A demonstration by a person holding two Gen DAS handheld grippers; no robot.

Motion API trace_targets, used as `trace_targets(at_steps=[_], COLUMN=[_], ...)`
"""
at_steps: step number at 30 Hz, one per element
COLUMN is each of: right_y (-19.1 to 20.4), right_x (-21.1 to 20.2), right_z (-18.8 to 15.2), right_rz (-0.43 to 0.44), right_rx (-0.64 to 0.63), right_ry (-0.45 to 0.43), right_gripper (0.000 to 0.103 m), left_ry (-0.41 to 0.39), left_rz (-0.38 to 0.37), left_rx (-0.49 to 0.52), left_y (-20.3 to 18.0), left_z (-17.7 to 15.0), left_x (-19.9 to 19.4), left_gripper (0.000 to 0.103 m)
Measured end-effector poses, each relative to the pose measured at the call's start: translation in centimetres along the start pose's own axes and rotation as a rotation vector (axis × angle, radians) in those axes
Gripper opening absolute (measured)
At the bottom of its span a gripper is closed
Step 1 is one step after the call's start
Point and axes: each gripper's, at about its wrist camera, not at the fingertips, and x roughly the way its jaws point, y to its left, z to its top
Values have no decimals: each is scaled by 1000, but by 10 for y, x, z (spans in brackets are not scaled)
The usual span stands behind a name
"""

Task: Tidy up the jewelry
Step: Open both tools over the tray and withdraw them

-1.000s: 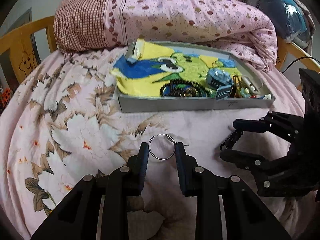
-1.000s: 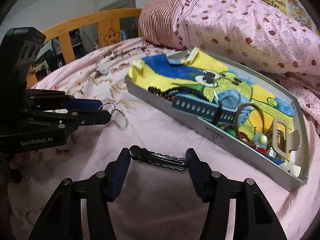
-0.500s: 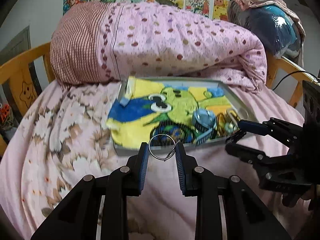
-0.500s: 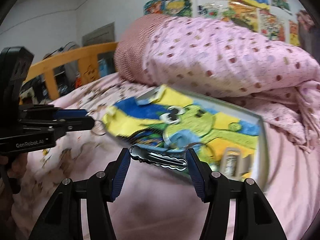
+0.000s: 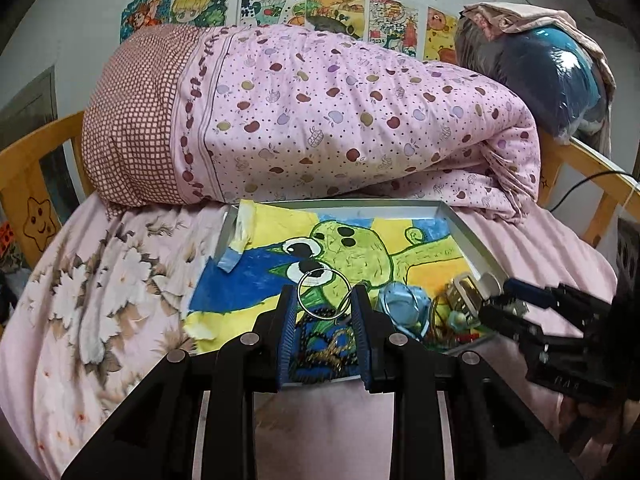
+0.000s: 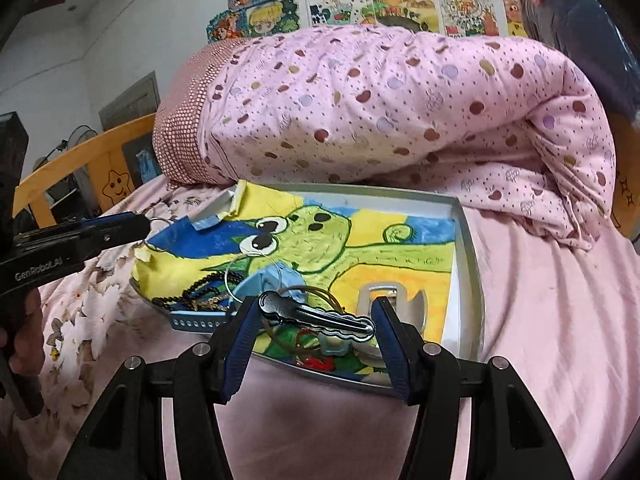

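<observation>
My left gripper [image 5: 324, 296] is shut on a thin silver ring [image 5: 324, 269], held upright over the near part of a grey metal tray [image 5: 472, 248]. The tray is lined with a yellow, green and blue cartoon drawing [image 5: 352, 256]. My right gripper [image 6: 316, 308] is shut on a dark wavy hair clip [image 6: 320, 315], held crosswise between its pads above the tray's [image 6: 468, 248] near edge. In the tray lie a black bead necklace [image 6: 200, 286], a blue round piece [image 6: 276, 278], gold hoops and a beige claw clip [image 6: 386, 294]. In the right wrist view the left gripper [image 6: 148, 222] hangs at the tray's left corner.
A rolled pink dotted quilt [image 5: 320, 120] lies right behind the tray. The flowered pink bedspread [image 5: 100, 280] spreads to the left. Yellow wooden bed rails [image 5: 24, 184] stand at both sides. A dark blue bag [image 5: 560, 80] sits at the far right. A person's hand [image 6: 20, 344] grips the left handle.
Both grippers have risen and moved forward from above the bedspread to over the tray's near part. The ring and the hair clip stay gripped as before.
</observation>
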Motion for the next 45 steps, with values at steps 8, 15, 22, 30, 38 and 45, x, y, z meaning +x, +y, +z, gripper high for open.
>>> trace_targets(at_steps=[8,15,22,30,38,45], right_y=[-2,-4,-4,-4,-7,-6], right_x=[13,20,20,14,-14,-50], right_z=[-9,-15,-15,-11,3,14], right_rz=[-3,-14,-22,-59,-108,-110], right_rx=[3,4,-2,-12,22,79], right_ry=[41,71,74,60,-25,-122], right_gripper=[55,56,56,67,82,99], left_ry=[77,141,204,214,164,68], left_rz=[-15,-32,-56,-56,-42,-27], left_rx=[-32,-62,-102,-153,-184,-197], left_y=[-2,-2,1,10,13,14], left_z=[-12,-23,-29,-28,-22,-16], left_x=[28,44,54,48,26,-9], left_gripper=[23,23,24,41,65,91])
